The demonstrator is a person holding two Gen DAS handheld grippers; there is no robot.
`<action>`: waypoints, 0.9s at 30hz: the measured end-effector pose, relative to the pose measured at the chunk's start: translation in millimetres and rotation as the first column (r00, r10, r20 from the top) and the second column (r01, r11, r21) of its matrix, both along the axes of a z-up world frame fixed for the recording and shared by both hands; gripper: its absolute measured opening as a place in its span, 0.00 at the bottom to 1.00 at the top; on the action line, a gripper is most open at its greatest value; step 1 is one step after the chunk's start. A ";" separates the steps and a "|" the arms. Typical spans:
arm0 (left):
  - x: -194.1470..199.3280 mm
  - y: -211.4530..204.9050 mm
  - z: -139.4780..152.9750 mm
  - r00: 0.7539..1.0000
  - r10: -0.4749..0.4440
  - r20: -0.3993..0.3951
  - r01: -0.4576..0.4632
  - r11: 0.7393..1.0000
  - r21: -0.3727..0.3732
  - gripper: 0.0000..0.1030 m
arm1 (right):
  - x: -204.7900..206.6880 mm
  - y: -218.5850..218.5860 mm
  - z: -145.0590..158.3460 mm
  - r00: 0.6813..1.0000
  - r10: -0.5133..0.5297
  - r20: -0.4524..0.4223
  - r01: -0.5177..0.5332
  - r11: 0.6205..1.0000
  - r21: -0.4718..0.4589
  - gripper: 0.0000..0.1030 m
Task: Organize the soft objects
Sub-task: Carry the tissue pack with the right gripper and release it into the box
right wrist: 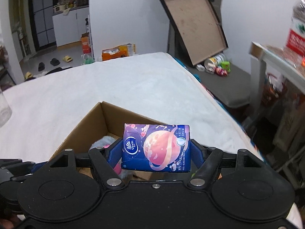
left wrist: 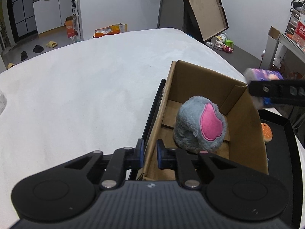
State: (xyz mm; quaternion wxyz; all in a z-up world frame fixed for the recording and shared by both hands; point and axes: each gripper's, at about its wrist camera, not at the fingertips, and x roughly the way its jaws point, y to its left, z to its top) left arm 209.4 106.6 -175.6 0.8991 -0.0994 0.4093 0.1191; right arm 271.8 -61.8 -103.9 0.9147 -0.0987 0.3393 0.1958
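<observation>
The cardboard box [left wrist: 240, 126] stands open-topped; a grey plush [left wrist: 200, 126] fills its near half. White bed [left wrist: 85, 95] lies bare left; black tray [left wrist: 282, 145] flanks the right.

Left wrist camera close over the cardboard box's [left wrist: 209, 103] left wall, angled down across the white bed [left wrist: 85, 87], right wrist camera slightly higher behind it, both sharing box, bed, far wall.
</observation>
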 end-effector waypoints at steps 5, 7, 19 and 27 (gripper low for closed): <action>-2.0 1.4 0.3 1.000 -0.003 0.016 0.003 1.000 -0.017 0.12 | 4.0 21.2 2.8 0.999 0.042 0.015 -0.042 0.999 -0.015 0.69; -2.5 2.3 0.6 1.000 -0.003 0.020 0.004 1.000 -0.024 0.12 | 4.9 29.4 4.5 0.998 0.059 0.023 -0.059 0.998 -0.020 0.70; -8.8 3.2 6.9 0.999 0.001 0.037 0.000 1.000 -0.021 0.12 | -14.3 30.1 12.1 0.996 0.078 0.054 -0.073 0.995 -0.073 0.90; -14.4 -5.4 14.5 1.000 -0.012 0.020 0.012 1.000 0.015 0.16 | -33.4 -0.7 7.8 1.000 -0.004 0.011 0.005 0.999 -0.045 0.90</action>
